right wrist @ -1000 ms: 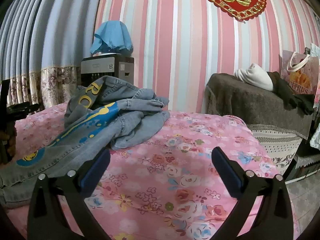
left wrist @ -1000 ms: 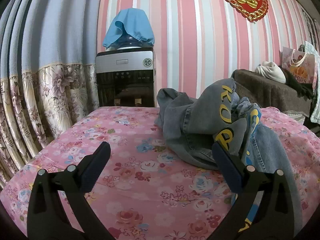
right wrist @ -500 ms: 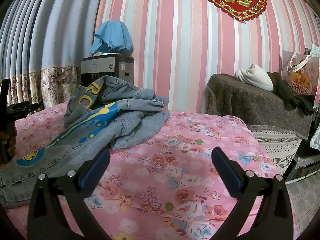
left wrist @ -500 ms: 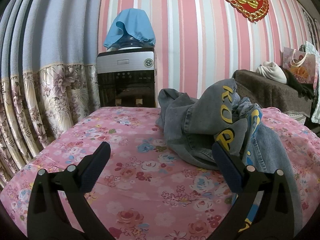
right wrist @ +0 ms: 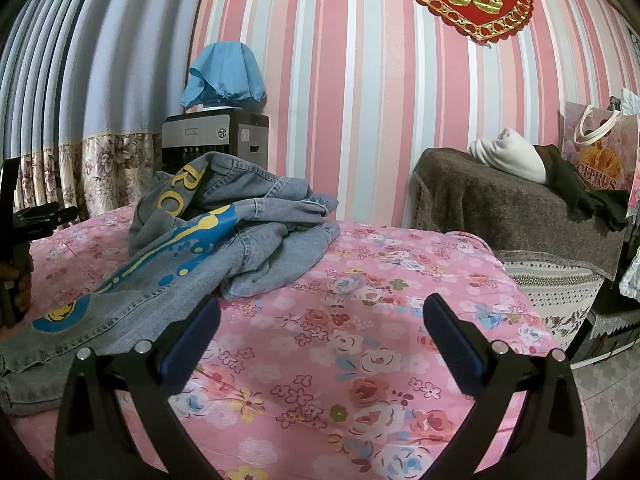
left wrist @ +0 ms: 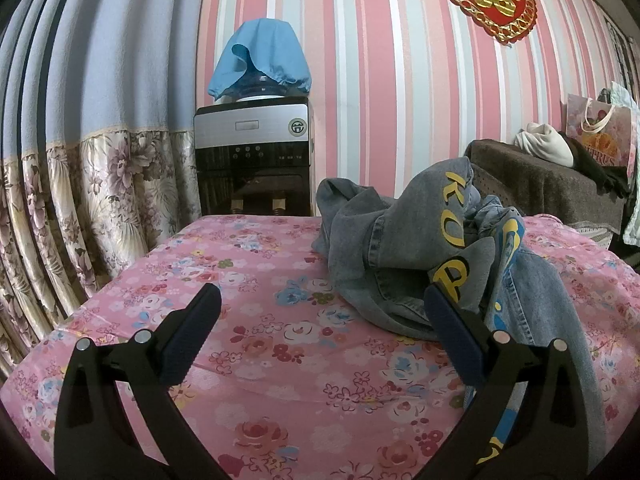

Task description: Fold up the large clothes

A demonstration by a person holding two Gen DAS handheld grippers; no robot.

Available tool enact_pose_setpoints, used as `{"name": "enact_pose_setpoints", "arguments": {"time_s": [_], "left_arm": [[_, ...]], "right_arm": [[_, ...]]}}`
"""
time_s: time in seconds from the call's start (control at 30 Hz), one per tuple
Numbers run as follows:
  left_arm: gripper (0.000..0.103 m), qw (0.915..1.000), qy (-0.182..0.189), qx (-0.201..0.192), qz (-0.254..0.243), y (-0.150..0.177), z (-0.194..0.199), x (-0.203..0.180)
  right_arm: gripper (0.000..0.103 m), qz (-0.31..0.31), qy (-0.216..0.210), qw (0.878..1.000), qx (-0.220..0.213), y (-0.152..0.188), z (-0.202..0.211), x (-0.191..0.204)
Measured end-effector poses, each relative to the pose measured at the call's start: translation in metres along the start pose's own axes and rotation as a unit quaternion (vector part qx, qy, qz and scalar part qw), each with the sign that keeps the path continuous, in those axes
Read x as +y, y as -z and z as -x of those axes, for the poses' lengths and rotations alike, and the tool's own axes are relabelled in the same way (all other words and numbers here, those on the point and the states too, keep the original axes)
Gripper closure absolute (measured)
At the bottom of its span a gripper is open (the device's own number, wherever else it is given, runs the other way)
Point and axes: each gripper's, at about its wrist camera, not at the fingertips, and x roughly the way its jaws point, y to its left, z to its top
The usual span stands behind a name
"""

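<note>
One crumpled denim jacket [left wrist: 404,256] with yellow lettering and a blue-and-yellow print lies heaped on the pink floral bedspread [left wrist: 248,320]. Two claws hover above the bed: the left claw [left wrist: 320,316] is spread wide with nothing between its fingers, its right finger overlapping the jacket's edge in view; the right claw [right wrist: 320,320] is likewise spread and empty, just beside the jacket's hem. One water dispenser [left wrist: 254,160] under one blue cover [left wrist: 260,60] stands behind, and one floral gift bag [right wrist: 600,152] sits far right, its contents not visible.
</note>
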Motion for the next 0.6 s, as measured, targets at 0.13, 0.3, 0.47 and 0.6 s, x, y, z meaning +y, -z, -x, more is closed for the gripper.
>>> {"name": "enact_pose_setpoints", "arguments": {"time_s": [0.13,0.3,0.47,0.6], "left_arm": [[0.003,1.0,0.0,0.0,0.001,0.0003,0.0001,-0.0003],[0.003,1.0,-0.001,-0.001,-0.002,0.0002,0.0004,-0.0004],[0.003,1.0,-0.001,0.0,-0.001,0.0003,-0.0001,-0.0008],[0.003,1.0,-0.001,0.001,-0.001,0.0003,0.0003,-0.0008]], "right_arm": [[0.002,0.0,0.0,1.0,-0.001,0.0003,-0.0002,-0.0002],[0.002,-0.002,0.0,1.0,0.0,0.0009,-0.0004,-0.0009],[0.002,0.001,0.004,1.0,-0.004,0.0003,-0.0008,-0.0031],[0.002,-0.001,0.024,1.0,0.004,-0.0001,-0.004,-0.0059]]}}
